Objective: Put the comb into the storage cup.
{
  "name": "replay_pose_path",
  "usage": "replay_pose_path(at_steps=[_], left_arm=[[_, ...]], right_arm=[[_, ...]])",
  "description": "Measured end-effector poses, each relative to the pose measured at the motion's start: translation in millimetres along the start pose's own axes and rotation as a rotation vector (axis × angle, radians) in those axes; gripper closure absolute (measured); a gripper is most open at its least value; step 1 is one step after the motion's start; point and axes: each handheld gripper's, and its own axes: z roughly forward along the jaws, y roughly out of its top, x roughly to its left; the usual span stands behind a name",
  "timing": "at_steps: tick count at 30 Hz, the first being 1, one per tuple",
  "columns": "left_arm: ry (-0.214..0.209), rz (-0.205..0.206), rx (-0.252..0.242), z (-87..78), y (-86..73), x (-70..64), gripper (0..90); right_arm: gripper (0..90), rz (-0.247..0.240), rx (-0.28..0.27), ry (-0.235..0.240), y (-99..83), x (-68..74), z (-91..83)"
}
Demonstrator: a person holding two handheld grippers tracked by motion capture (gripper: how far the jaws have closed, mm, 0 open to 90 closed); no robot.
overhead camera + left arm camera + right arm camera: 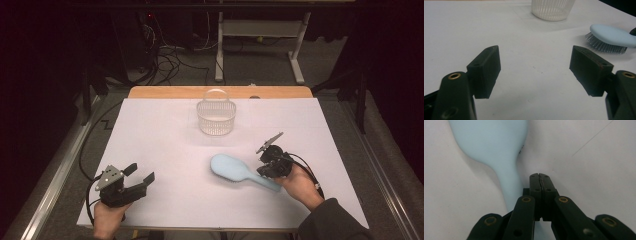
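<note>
A: Although the light blue hairbrush [242, 173] lies bristles down on the white table cover [165, 135], nothing has lifted it; its head points left and its handle runs toward the person's right hand.

B: And the right gripper [270, 161]?

A: It sits just over the handle end. In the right gripper view its jaws are pressed together with nothing between them, beside the handle [507, 182] rather than around it.

B: So the pickup is not yet done?

A: I'd judge so. If the brush is meant for the white basket [216, 116] at the far side, well apart from it, the grasp, carry and drop all remain.

B: The left gripper [143, 181]?

A: Spread wide, resting near the front left, apart from everything.

B: Anything unclear?

A: Whether the right gripper touches the handle; the hand covers the handle's tip, and the basket's inside is hard to read.
</note>
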Motion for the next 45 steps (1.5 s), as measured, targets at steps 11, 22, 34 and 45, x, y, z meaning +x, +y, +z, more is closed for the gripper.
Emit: replay_pose_path(at_steps=[11, 22, 34, 45], left_arm=[[-0.002, -0.001, 0.001, 0.4, 0.0, -0.3, 24.2], [0.004, -0.002, 0.004, 1.3, 0.0, -0.9, 24.2], [0.004, 0.004, 0.002, 0.6, 0.0, -1.6, 24.2], [0.004, 0.009, 0.004, 0.9, 0.2, -2.4, 24.2]], right_arm=[[90.0, -0.01, -0.016, 0.021, -7.3, 10.9, 0.2], [90.0, -0.016, -0.027, 0.03, -11.9, 18.3, 0.1], [90.0, -0.001, -0.047, 0.035, -16.8, 21.5, -0.1], [89.7, 0.0, -0.055, 0.037, -19.6, 21.4, -1.2]])
